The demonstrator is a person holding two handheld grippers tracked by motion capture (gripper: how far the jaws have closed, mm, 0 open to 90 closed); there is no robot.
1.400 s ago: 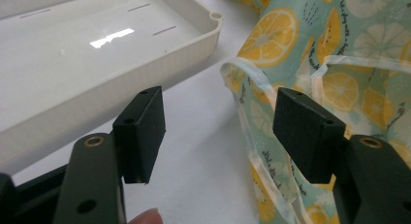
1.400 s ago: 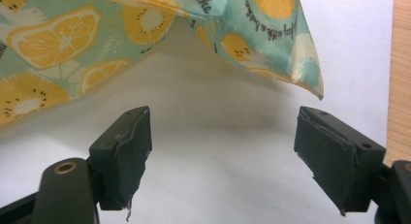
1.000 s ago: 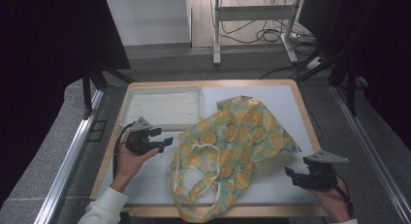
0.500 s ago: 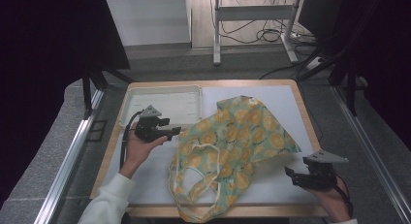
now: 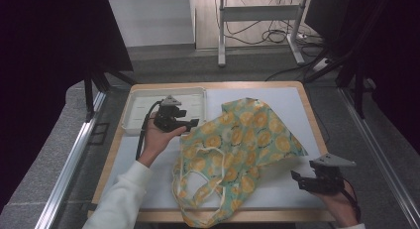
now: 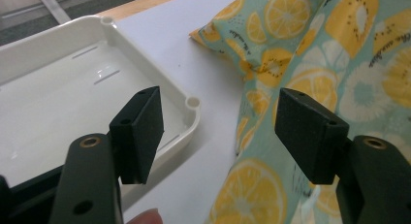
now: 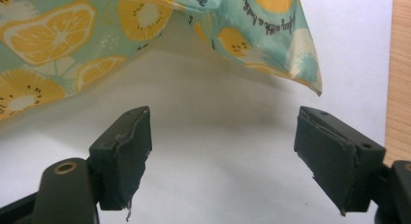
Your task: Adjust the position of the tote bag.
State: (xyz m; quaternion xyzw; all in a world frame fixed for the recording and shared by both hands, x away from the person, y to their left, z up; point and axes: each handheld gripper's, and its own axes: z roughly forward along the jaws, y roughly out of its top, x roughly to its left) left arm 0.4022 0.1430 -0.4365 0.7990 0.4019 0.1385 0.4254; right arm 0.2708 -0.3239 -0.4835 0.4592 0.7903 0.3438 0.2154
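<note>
Citrus-print bag point(image 5: 237, 149) between both grippers, left gripper point(image 5: 190, 124) beside its upper-left edge

Grey floor point(image 5: 163, 65) beyond the wooden table point(image 5: 317, 120), white metal stand point(image 5: 257, 13), tangled cables point(image 5: 270, 35), dark curtains point(image 5: 44, 50) at both sides

Soft printed cloth bag point(image 5: 237, 149) with a matt, creased weave, glossy white plastic tray point(image 5: 133, 115), smooth matt white sheet point(image 5: 297, 105) over a pale wooden bench point(image 5: 312, 115), matt black rubbery pads point(image 7: 131, 156) frayed at the edges
</note>
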